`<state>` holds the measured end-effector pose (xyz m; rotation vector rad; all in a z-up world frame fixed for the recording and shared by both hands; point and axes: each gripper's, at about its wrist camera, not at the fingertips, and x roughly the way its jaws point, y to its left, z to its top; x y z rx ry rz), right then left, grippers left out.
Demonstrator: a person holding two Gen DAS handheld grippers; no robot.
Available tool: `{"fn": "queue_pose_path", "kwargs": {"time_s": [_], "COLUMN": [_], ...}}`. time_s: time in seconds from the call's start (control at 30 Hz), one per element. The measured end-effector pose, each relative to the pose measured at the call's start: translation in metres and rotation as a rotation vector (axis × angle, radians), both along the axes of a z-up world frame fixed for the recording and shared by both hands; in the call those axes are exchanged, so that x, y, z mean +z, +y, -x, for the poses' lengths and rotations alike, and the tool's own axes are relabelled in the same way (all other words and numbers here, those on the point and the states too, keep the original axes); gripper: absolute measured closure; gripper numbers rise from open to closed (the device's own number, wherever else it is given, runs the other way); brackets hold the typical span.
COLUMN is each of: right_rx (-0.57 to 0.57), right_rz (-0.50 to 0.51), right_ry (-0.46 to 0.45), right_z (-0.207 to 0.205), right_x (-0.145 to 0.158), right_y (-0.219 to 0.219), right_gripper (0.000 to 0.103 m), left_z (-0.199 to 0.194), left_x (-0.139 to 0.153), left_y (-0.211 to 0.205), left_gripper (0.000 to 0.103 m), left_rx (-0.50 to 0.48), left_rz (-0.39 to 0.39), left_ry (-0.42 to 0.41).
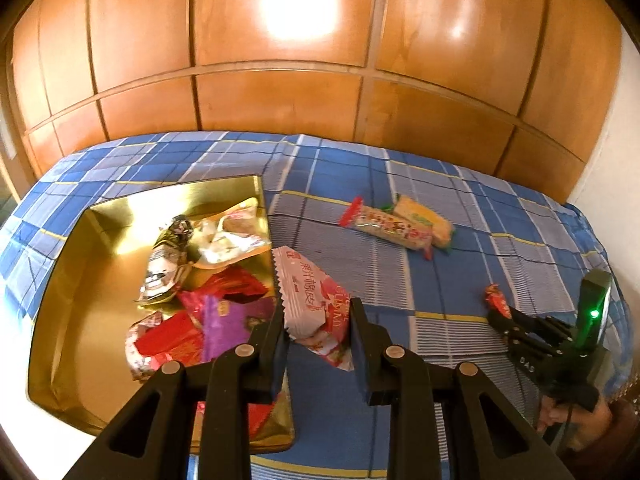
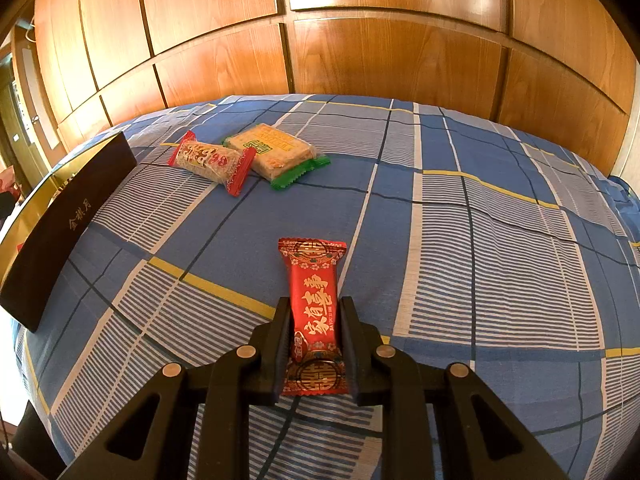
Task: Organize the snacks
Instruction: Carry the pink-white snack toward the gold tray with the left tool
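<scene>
Two grips we hold: left gripper (image 1: 318, 332) clamps a pink snack packet (image 1: 316, 304) beside the gold tray (image 1: 80, 280) — right gripper (image 2: 314, 344) grasps a red candy bar (image 2: 314, 308), twelve o'clock.

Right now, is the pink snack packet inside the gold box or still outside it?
Outside, not yet in. The left gripper holds the pink snack packet at the gold box's right edge, mostly above the blue checked cloth.
</scene>
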<state>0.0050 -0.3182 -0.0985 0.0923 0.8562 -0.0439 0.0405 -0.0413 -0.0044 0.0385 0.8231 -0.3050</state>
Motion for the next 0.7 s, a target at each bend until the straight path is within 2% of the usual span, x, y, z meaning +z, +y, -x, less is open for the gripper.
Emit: {"fn": "queue_pose_path", "kwargs": {"time_s": [0.7], "right_rx": [-0.001], "right_rz": [0.003], "right_ry": [-0.003], "right_z": [0.0], "right_x": [0.0], "right_y": [0.0], "right_gripper": [0.08], "left_z": [-0.004], "left_x": [-0.011], "left_y": [0.034], "left_gripper": [0.075], "left_rx": [0.085], "left_rz": [-0.021], "left_ry": [0.026]}}
